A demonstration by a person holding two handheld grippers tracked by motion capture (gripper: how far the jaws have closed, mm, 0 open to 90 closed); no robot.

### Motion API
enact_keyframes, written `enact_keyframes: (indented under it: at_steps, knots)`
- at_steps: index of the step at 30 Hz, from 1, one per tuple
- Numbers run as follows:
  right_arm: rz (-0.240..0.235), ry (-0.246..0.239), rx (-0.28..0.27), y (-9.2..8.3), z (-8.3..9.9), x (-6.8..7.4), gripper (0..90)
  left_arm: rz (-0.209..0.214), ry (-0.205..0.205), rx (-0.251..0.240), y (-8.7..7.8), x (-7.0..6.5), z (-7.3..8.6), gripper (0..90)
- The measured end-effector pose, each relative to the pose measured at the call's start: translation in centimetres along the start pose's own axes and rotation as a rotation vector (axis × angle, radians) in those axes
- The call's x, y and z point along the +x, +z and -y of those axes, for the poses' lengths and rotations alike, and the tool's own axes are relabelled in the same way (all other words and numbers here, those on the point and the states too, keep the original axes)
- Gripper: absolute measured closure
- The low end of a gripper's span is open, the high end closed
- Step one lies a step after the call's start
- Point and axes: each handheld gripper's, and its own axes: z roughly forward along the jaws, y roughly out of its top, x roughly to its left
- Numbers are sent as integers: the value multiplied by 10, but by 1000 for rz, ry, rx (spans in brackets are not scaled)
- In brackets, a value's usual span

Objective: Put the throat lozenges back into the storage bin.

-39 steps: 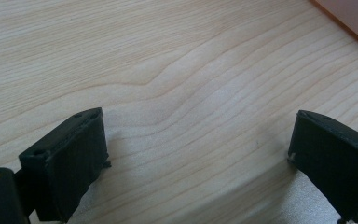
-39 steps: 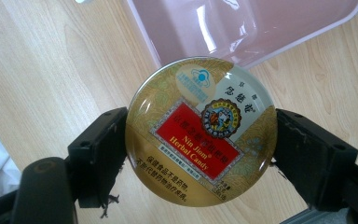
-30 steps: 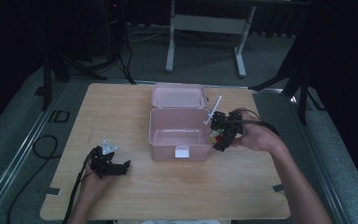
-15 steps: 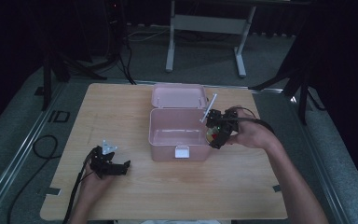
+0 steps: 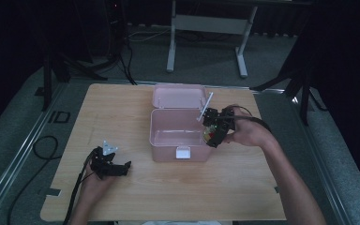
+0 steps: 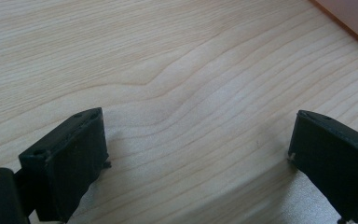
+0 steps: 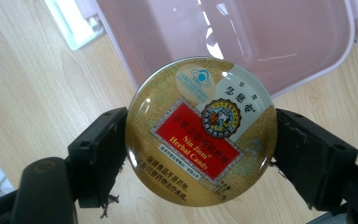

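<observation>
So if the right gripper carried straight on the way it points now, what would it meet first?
Probably the open pink box: the right gripper, clamped on the round candy tin, points at the box's near rim and inside, though depth is unclear.

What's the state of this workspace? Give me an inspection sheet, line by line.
Surface: wooden table, bare wood around the box.
Job's things: round candy tin marked Herbal Candy, held at the rim of the open pink box; box lid folded back.
Clutter: nothing seen.
Grippers: right tool shut on the tin; left tool open, resting on the table.
Cables: black cable looped on the floor at the left.
Surroundings: dark room, grey floor, white stand behind the table.
</observation>
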Motion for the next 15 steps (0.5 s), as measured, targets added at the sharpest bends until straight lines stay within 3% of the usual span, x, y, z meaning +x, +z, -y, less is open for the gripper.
enact_keyframes:
  at_steps: [15]
  knots:
    - [3, -14, 1, 4, -13, 1, 205, 0, 0, 0, 0, 0, 0, 46]
